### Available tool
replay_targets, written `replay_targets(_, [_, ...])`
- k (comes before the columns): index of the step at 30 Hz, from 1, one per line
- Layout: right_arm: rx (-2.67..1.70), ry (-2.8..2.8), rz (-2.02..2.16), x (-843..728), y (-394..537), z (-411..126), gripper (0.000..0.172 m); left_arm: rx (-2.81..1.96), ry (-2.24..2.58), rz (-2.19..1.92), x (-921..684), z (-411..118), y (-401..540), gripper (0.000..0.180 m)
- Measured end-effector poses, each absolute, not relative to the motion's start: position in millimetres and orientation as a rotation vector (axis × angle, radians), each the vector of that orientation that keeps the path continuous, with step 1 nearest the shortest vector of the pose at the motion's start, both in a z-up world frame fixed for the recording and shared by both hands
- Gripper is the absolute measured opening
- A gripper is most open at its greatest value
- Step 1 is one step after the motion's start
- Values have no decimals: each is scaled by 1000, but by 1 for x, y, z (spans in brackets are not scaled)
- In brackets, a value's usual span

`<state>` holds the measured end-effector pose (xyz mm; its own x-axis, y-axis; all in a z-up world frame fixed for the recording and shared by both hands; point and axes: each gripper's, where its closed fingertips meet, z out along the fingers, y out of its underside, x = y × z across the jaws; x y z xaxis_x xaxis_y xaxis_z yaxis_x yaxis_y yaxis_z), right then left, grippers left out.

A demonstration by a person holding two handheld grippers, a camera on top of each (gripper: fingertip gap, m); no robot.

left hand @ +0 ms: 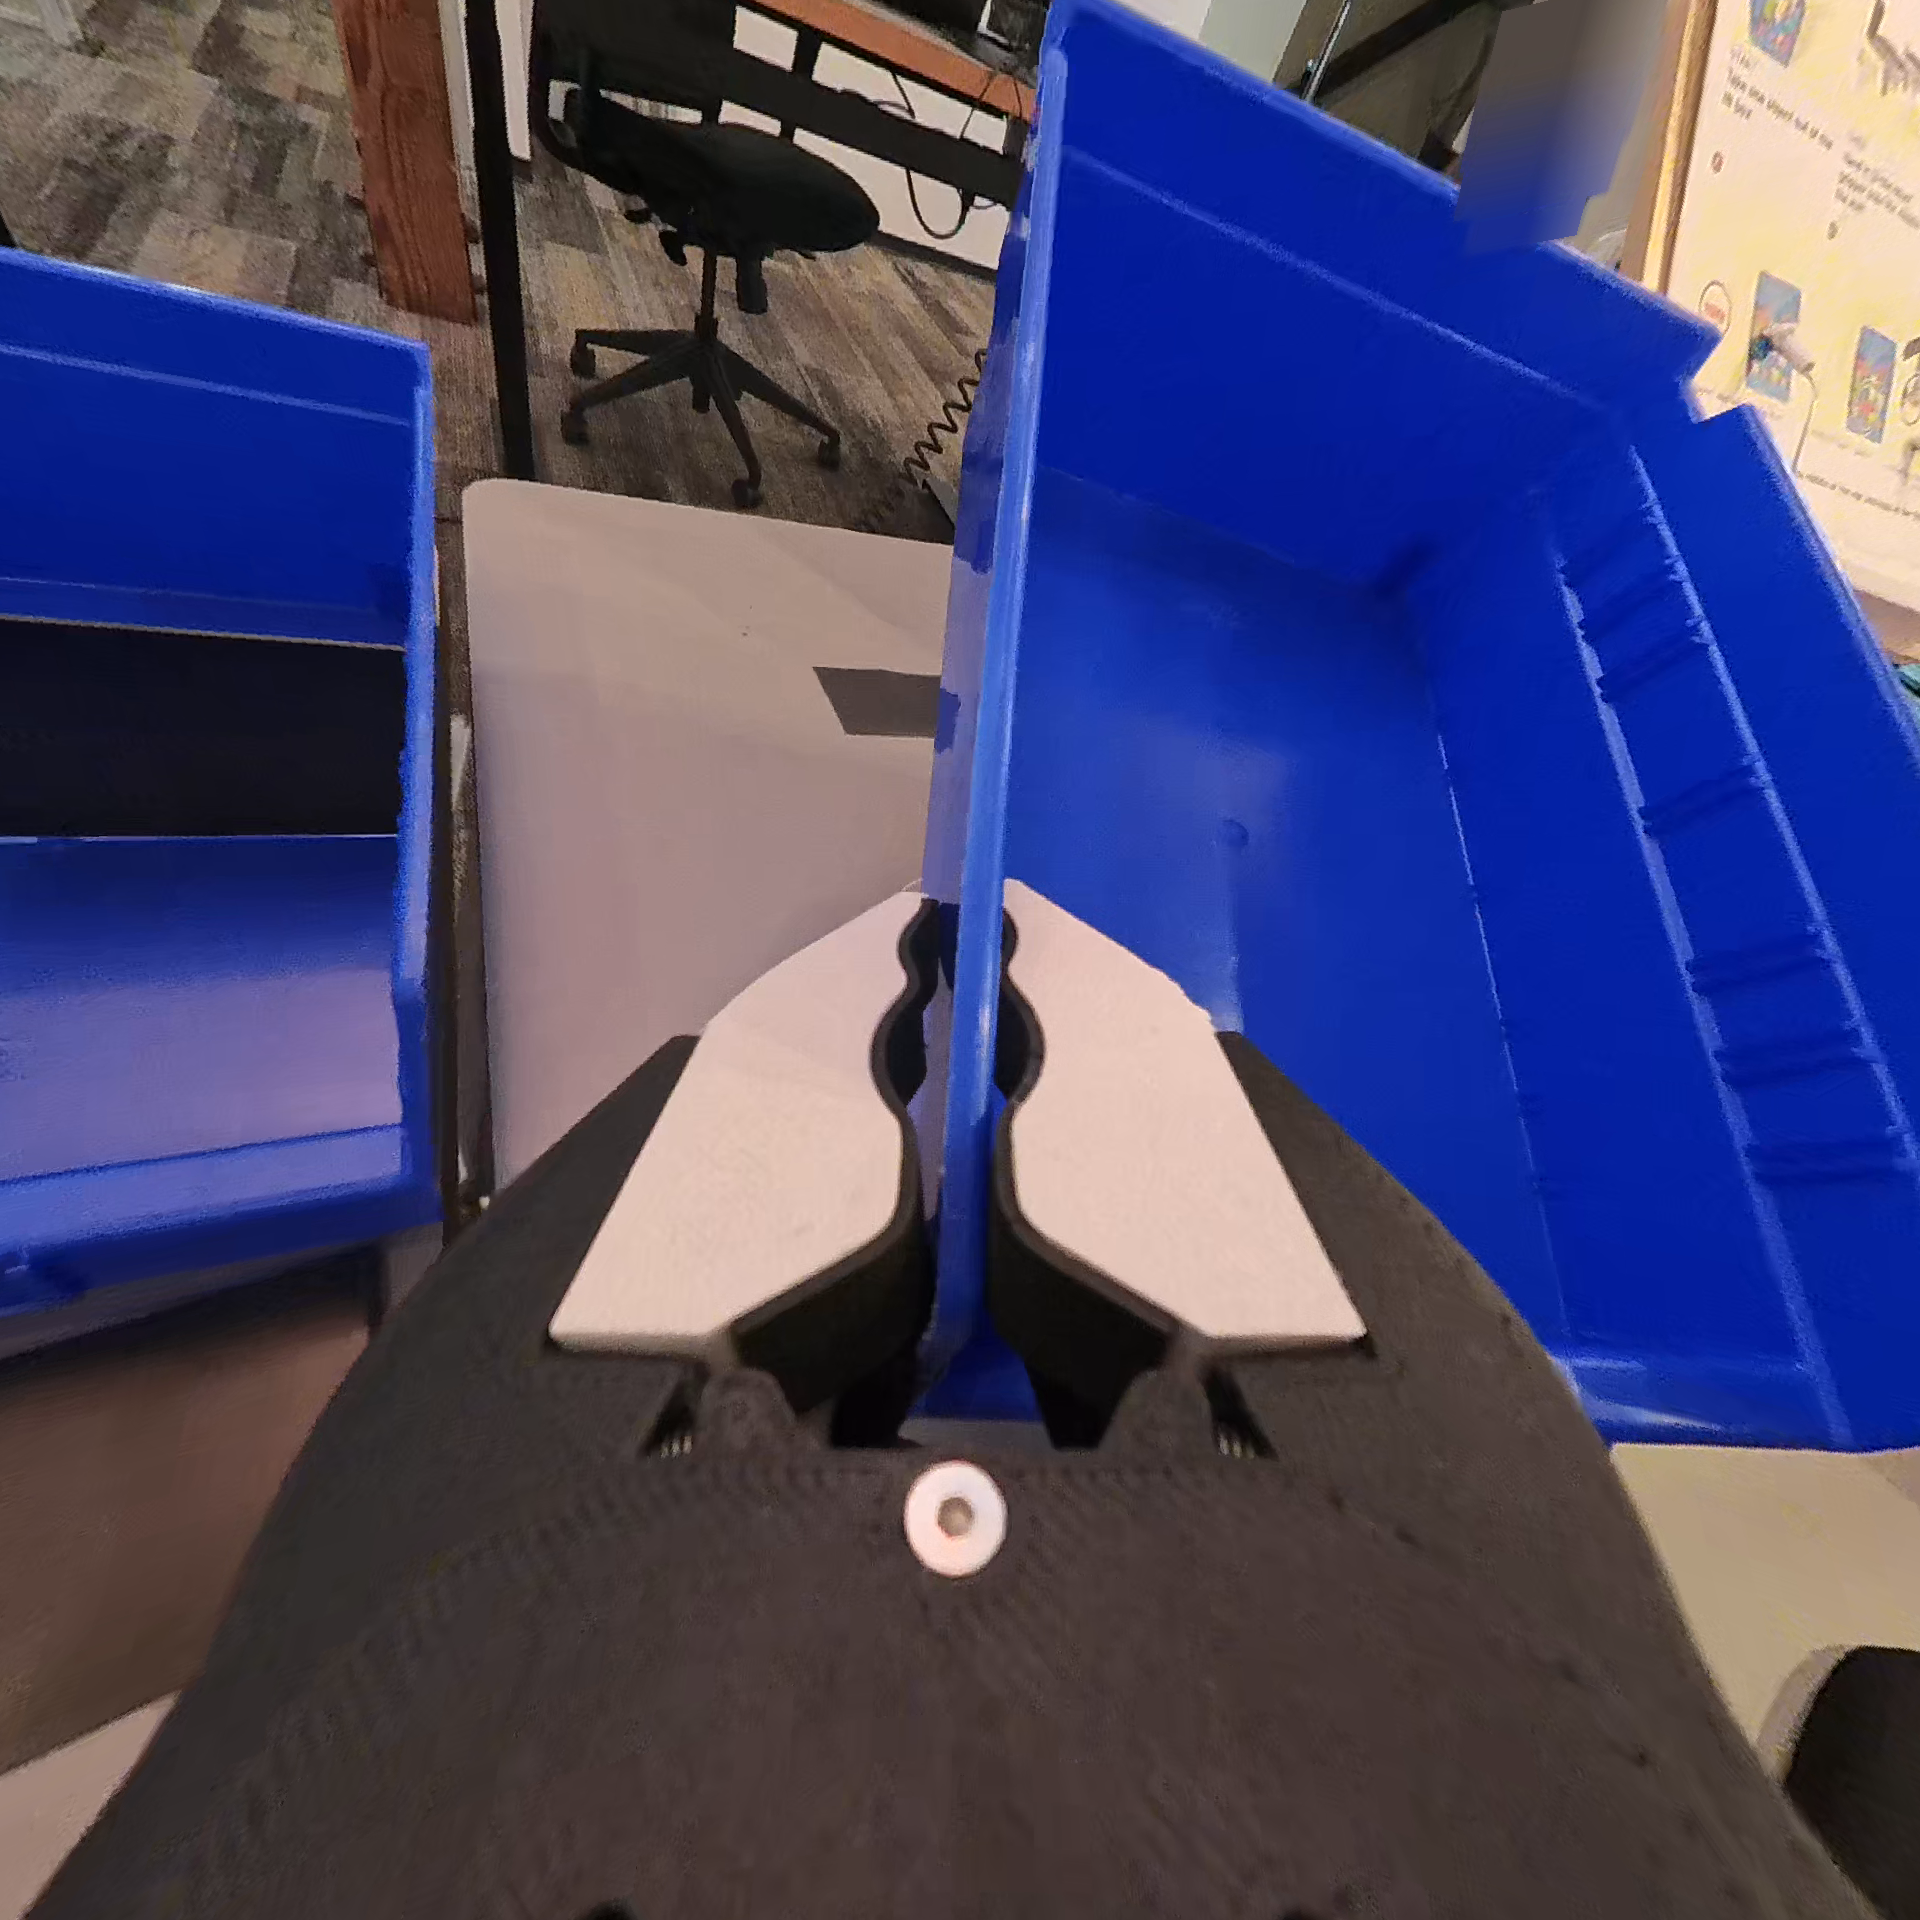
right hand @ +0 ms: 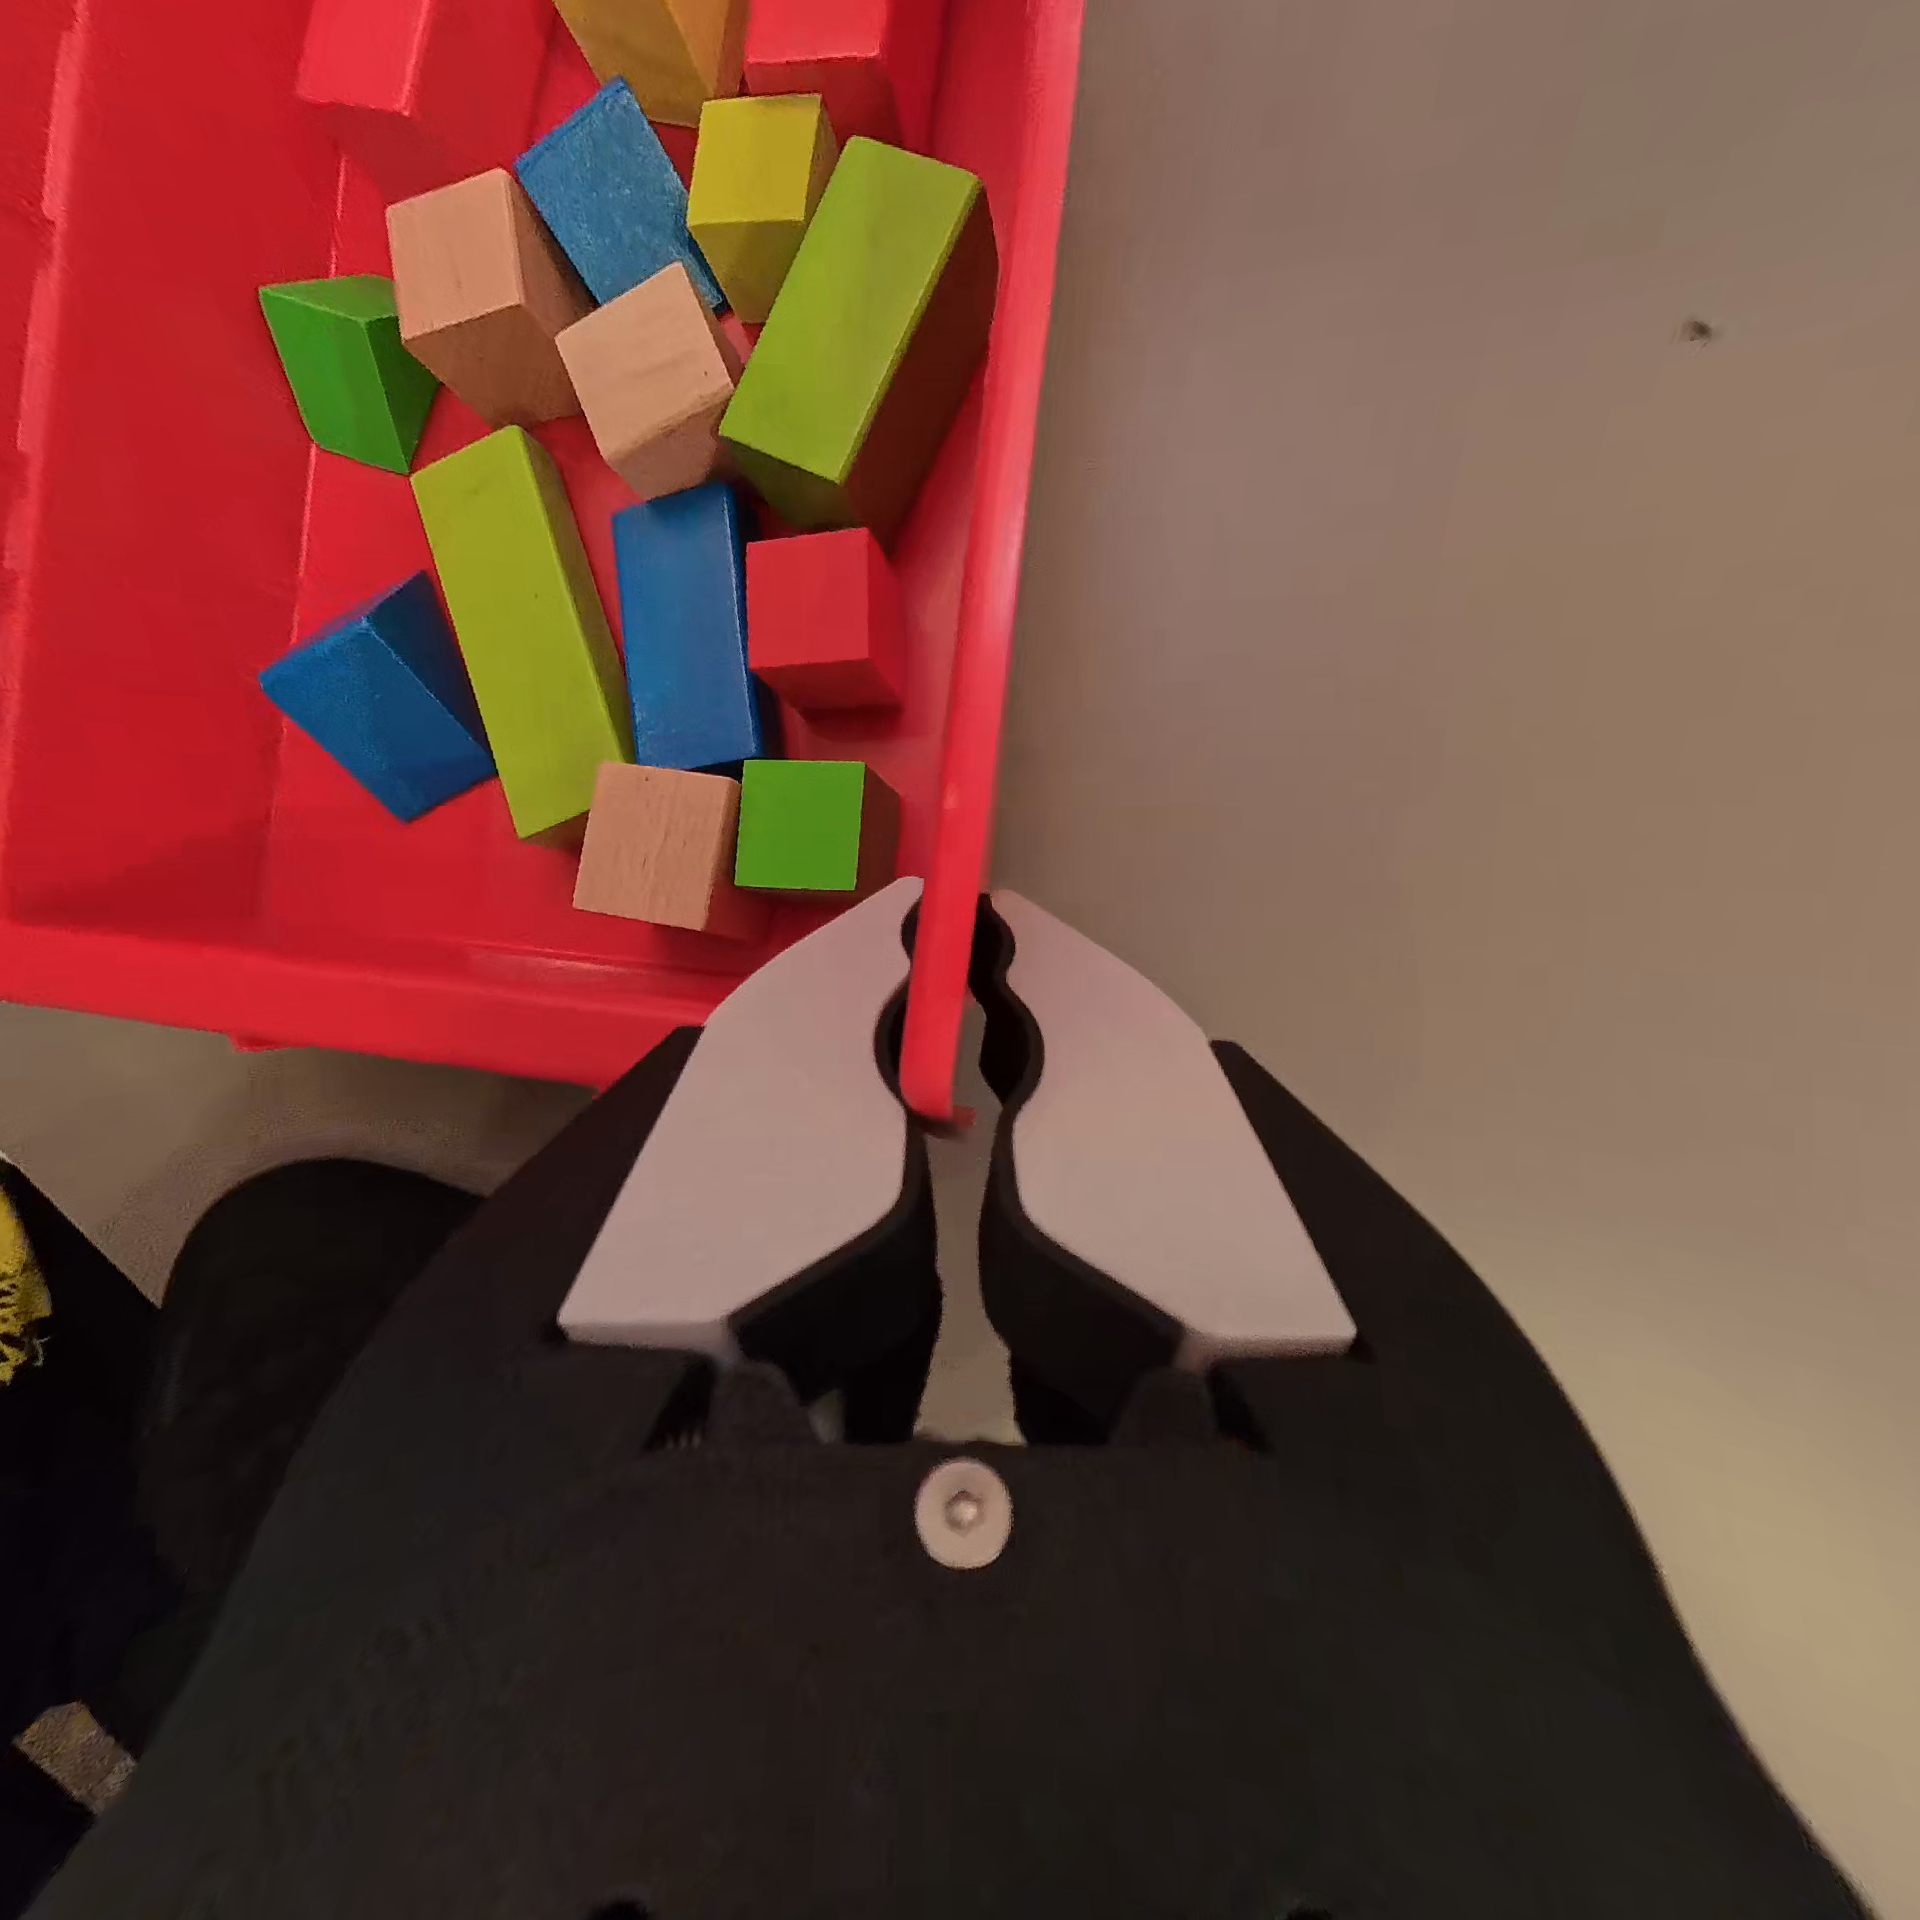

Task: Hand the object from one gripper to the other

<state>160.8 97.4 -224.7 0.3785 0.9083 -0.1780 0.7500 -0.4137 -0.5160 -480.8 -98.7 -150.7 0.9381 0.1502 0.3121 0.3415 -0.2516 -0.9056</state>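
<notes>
Left wrist view: jaws hide blue bin [left hand: 1299, 727] corner

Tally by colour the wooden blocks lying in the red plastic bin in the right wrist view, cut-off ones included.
Blue wooden blocks: 3
Plain wood blocks: 3
Deep green blocks: 2
Lime or yellow-green blocks: 3
Red blocks: 3, two partly out of frame at the top
Yellow-orange block: 1
Total: 15 in the red plastic bin

Left wrist close along blue bin [left hand: 1299, 675] wall; right wrist down into red bin [right hand: 156, 520].
</notes>
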Motion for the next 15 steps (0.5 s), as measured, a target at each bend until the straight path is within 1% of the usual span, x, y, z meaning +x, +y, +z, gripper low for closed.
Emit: replay_targets(15, [-2230,-1534,754,-1,95,-236,3,-1758,-393,-141,-500,-119,-124,7])
